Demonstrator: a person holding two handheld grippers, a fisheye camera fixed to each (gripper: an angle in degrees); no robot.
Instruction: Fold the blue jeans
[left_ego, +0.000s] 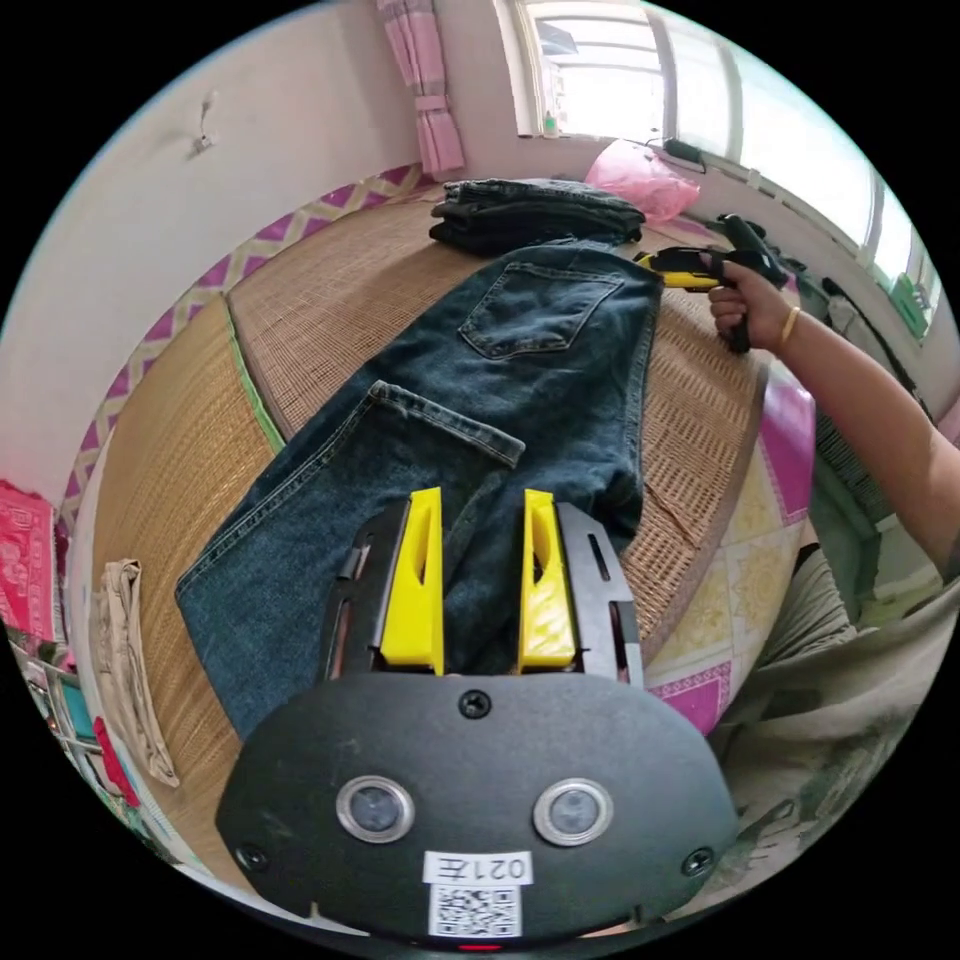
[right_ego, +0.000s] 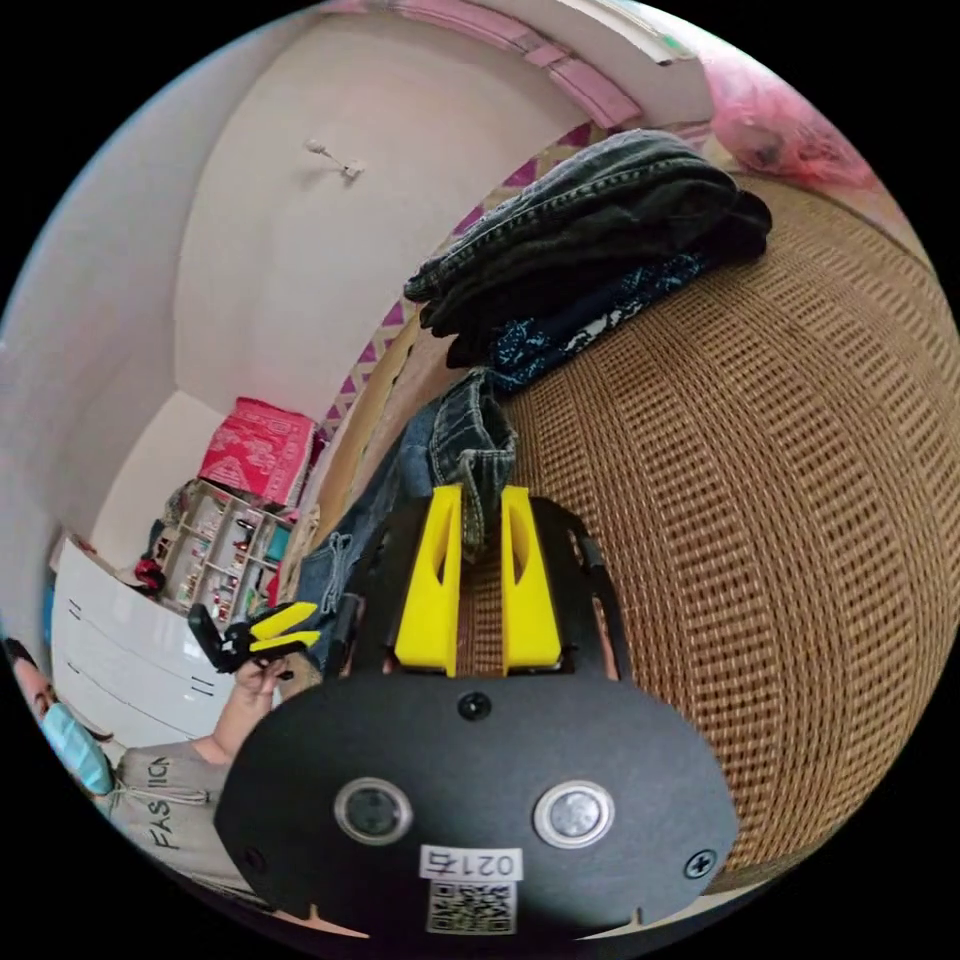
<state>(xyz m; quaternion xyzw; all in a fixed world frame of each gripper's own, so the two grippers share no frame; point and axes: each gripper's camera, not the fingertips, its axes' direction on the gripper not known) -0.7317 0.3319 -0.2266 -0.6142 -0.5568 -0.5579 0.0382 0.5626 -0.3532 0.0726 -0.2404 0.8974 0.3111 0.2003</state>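
We see the blue jeans (left_ego: 520, 400) as heavy, matt denim with a faded, slightly rough weave and raised stitched seams. Under them lies a woven mat (left_ego: 330, 290), straw-coloured, coarse and ribbed; in the right gripper view its lattice (right_ego: 760, 560) fills the right of the frame. Our left gripper (left_ego: 482, 520) has smooth yellow plastic jaws on a matt black plastic body. The folded stack (right_ego: 600, 240) at upper centre is dark, dull denim. At upper right in the left gripper view, a pink bag (left_ego: 640, 180) looks thin and glossy.
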